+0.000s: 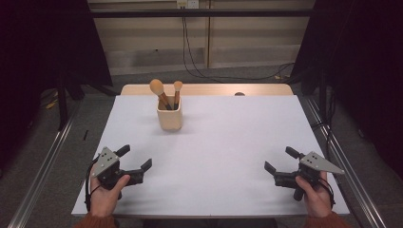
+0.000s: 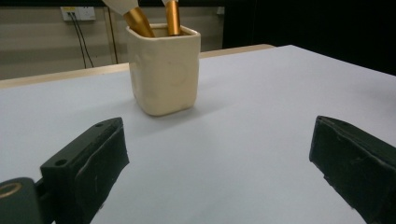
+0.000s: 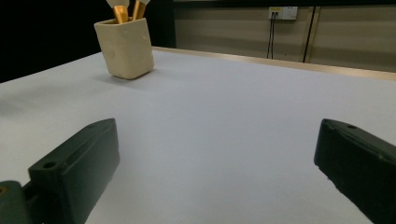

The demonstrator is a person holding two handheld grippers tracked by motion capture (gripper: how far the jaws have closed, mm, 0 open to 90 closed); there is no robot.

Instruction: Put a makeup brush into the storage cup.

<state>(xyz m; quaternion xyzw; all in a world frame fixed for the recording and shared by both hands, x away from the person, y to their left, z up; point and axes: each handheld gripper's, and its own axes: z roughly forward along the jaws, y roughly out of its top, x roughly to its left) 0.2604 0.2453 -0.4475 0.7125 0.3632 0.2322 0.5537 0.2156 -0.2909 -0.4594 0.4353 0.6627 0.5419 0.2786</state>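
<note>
A cream square cup [image 1: 169, 118] stands upright on the white table [image 1: 228, 142], left of centre toward the back. Two makeup brushes [image 1: 161, 94] with gold ferrules and tan bristle heads lean out of its top. In the left gripper view the cup [image 2: 164, 70] sits ahead, slightly left, with the brush ferrules [image 2: 138, 21] above its rim. The right gripper view has the cup [image 3: 125, 47] far off at upper left. My left gripper [image 1: 135, 158] rests open at the table's near left, nothing between its jaws. At the near right my right gripper [image 1: 281, 159] is open and holds nothing.
A wooden strip [image 1: 209, 90] runs along the table's far edge. Cables [image 1: 199, 71] trail over the floor behind, below a wall socket [image 1: 186, 4]. Metal rails [image 1: 43, 171] flank the table on both sides. Dark curtains hang at left and right.
</note>
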